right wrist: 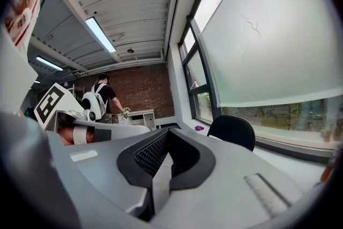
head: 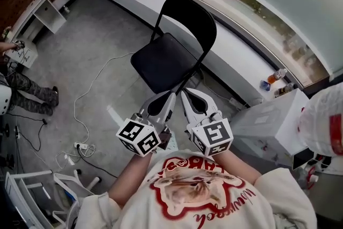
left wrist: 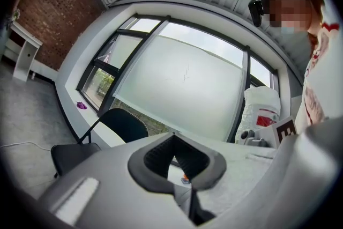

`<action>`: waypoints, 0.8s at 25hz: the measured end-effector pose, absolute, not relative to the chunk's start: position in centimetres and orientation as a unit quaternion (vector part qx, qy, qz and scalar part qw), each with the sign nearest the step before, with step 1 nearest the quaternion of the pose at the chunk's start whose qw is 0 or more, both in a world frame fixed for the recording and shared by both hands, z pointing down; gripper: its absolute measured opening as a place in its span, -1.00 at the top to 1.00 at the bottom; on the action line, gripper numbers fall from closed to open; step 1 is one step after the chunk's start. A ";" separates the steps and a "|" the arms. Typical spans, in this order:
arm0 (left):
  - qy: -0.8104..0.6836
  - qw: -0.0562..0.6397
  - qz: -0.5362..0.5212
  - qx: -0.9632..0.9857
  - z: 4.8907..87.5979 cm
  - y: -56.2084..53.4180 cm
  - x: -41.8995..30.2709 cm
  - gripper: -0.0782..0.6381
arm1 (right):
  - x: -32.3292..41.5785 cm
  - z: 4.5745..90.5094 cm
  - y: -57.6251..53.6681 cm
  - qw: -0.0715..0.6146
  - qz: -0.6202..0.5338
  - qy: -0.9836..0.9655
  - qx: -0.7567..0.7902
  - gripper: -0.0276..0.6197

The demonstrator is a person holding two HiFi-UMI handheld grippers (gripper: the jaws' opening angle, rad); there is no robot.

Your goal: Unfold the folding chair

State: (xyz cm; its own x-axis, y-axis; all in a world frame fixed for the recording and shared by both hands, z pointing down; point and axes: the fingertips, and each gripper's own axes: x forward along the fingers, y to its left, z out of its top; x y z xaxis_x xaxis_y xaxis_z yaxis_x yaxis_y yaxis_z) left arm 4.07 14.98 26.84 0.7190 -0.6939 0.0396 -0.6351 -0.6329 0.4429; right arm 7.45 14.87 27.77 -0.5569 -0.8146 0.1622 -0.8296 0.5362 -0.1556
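The black folding chair [head: 161, 61] stands open on the grey floor by the window ledge, seat flat and rounded backrest [head: 187, 19] upright. My left gripper [head: 170, 95] and right gripper [head: 184, 94] are held side by side close to my chest, pointing at the chair's front edge, just short of it. Both are shut with nothing between their pads. In the left gripper view the chair [left wrist: 126, 123] lies beyond the left gripper [left wrist: 172, 137], to the left. From the right gripper [right wrist: 167, 131], only the chair's backrest [right wrist: 231, 131] shows, to the right.
A white cable and power strip [head: 80, 146] trail over the floor left of the chair. A white cabinet [head: 268, 120] and a white bag [head: 321, 126] stand at the right, bottles [head: 276, 75] on the ledge. A person [head: 21, 91] is by a white desk [head: 40, 10] far left.
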 end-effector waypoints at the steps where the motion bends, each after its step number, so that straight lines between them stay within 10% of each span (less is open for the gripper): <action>1: -0.374 0.219 -0.065 0.899 27.1 15.9 4.1 0.78 | 7.6 27.9 15.8 0.037 0.109 -0.878 0.465 0.84; 20: -0.410 0.233 -0.068 0.879 27.4 24.9 2.4 0.78 | 6.5 28.4 24.3 0.035 0.144 -0.886 0.439 0.84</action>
